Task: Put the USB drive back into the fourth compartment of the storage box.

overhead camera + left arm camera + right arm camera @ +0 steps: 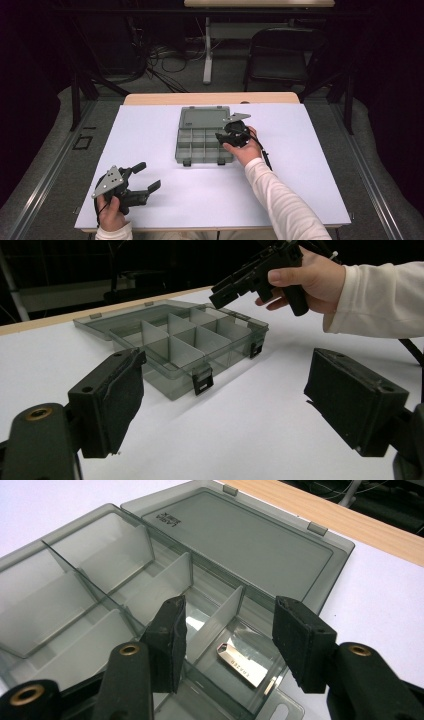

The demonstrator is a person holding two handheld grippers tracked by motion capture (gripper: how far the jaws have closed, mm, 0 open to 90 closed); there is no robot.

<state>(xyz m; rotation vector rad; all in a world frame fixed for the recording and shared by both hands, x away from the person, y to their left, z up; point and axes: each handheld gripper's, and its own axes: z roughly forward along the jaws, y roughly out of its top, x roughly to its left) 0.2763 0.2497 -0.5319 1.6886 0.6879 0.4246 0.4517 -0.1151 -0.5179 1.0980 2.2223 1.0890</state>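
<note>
the right gripper (227,640) has its two black jaws spread wide, with nothing pinched between them. they hang just above the organizer box (192,145), over its compartment at the right end of the far row, next to the lid hinge. in that compartment, straight below the gap between the jaws, lies a small silver usb stick (245,666), flat on the box floor with faint lettering on its face; the jaws are apart from it, one on each side of the divider and the outer wall. the other compartments of the box look bare. the clear grey lid (240,545) lies folded back flat on the far side of the box, and two black latches sit on the box's near edge. the right hand (243,146) grips its tool at the box's right side. the left gripper (142,177) is well apart from the box, toward its near left, resting low over the white table (300,165); its jaws are also spread, holding nothing, and they point toward the box.
</note>
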